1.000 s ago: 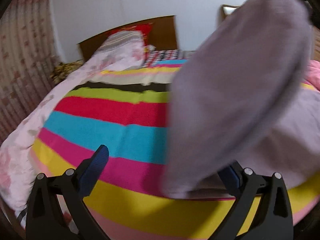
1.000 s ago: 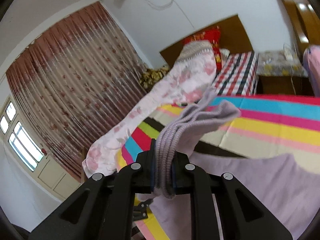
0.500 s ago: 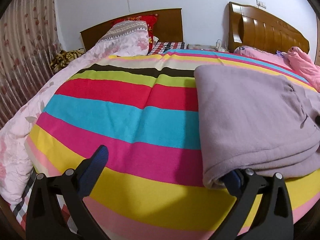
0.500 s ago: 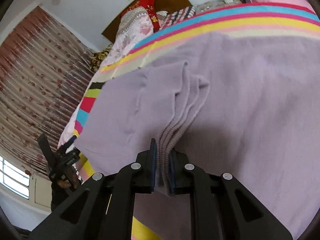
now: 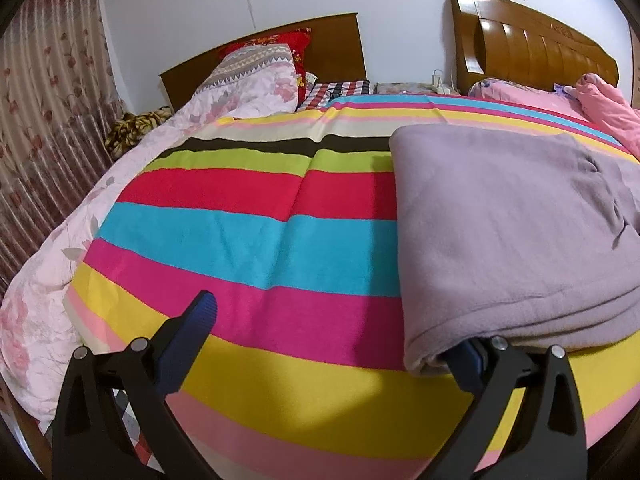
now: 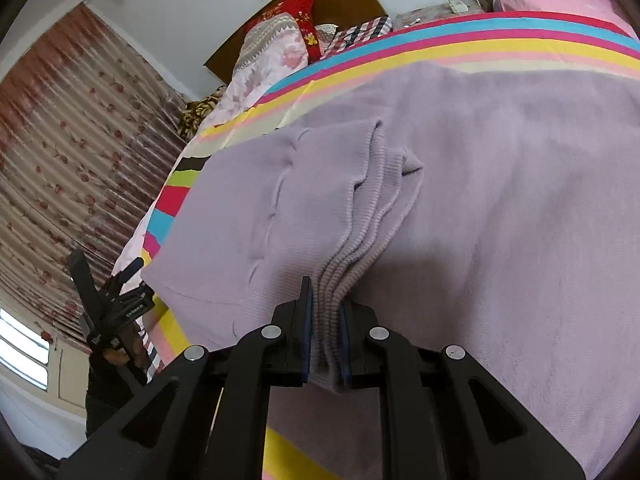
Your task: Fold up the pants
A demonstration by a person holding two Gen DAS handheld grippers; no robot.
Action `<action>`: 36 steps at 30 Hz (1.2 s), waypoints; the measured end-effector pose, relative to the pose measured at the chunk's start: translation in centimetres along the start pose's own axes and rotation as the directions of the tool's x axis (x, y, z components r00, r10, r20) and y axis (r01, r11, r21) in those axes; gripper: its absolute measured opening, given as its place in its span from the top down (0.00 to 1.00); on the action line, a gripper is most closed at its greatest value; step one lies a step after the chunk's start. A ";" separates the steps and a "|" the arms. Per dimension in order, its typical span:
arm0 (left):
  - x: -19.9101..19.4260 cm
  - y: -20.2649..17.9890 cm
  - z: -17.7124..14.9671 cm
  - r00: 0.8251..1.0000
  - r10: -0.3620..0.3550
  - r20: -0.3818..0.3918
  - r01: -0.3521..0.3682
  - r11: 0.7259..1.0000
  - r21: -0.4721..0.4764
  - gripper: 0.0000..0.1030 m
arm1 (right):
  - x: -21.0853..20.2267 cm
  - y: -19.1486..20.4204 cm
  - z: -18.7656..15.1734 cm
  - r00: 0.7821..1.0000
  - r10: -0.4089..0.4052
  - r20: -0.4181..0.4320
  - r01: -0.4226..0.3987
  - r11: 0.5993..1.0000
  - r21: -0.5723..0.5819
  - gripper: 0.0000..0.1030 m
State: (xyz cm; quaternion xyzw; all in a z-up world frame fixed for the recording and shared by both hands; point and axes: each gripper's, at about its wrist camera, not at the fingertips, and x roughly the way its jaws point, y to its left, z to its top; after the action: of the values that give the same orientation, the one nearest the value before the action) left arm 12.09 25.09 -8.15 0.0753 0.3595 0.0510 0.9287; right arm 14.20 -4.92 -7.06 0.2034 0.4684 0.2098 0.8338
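Bright even daylight, soft shadows, sharp focus; strong fisheye bending, dark vignette at corners.

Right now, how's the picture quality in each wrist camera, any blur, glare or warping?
Left wrist view: sharp, heavy fisheye bulge on the striped blanket, glare on the wooden headboard. Right wrist view: pants crisp, curtain slightly smeared, window overexposed.
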 end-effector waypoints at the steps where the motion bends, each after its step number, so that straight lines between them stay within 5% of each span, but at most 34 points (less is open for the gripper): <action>1: 0.0 0.0 -0.1 1.000 -0.002 -0.007 0.002 1.000 0.000 0.01 | 0.0 0.0 0.1 1.000 -0.004 -0.007 0.004 1.000 -0.006 0.85; 3: -0.3 0.1 -0.3 1.000 -0.009 -0.022 0.009 1.000 0.003 0.01 | -0.4 0.1 0.2 1.000 -0.013 -0.022 0.013 1.000 -0.027 0.77; 6: -3.0 -0.3 -1.2 0.999 -0.017 -0.028 0.020 0.996 0.091 0.02 | -2.8 0.2 0.7 0.998 -0.051 0.047 0.054 0.996 -0.076 0.37; 9: -5.7 -0.5 -2.5 0.999 -0.011 -0.038 0.017 0.984 0.178 0.02 | -5.1 0.8 1.3 0.986 -0.102 0.131 0.122 0.980 -0.156 0.37; 12: -10.0 0.7 -0.5 0.992 -0.104 0.069 0.099 0.992 0.076 0.02 | -5.3 2.7 2.0 0.980 -0.112 0.162 0.154 0.949 -0.275 0.38; 16: -11.2 -0.8 5.4 0.918 -0.337 0.209 0.347 0.938 -0.014 0.02 | -2.1 6.6 3.3 0.984 -0.123 0.128 0.169 0.870 -0.462 0.39; 22: -1.8 -8.9 13.4 0.846 -0.534 0.017 0.534 0.845 -0.020 0.02 | 3.0 7.7 5.7 0.986 -0.163 0.014 0.143 0.816 -0.560 0.38; 24: 1.9 -10.5 13.8 0.879 -0.470 -0.081 0.471 0.882 -0.007 0.02 | 4.4 6.5 5.8 0.976 -0.219 -0.008 0.174 0.796 -0.580 0.36; 26: 6.0 -11.2 13.0 0.917 -0.344 -0.201 0.351 0.936 -0.001 0.02 | 4.7 5.3 5.5 0.982 -0.191 -0.008 0.149 0.790 -0.594 0.35; 29: 8.2 -10.5 11.0 0.917 -0.328 -0.227 0.328 0.944 -0.042 0.02 | 4.0 4.6 6.0 0.986 -0.165 -0.018 0.127 0.821 -0.557 0.35; 33: 7.9 -10.4 10.7 0.930 -0.306 -0.206 0.306 0.952 -0.029 0.02 | 2.1 5.6 5.7 0.974 -0.214 0.070 0.217 0.803 -0.555 0.35; 36: 7.6 -10.8 10.4 0.943 -0.270 -0.194 0.272 0.962 -0.015 0.02 | 1.0 6.7 4.3 0.979 -0.188 0.083 0.201 0.783 -0.589 0.26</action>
State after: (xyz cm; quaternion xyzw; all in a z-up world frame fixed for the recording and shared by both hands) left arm 25.09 14.57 -7.48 0.0255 0.4557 -0.0724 0.8868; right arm 17.33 0.53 -2.13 -0.1148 0.3894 0.2568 0.8771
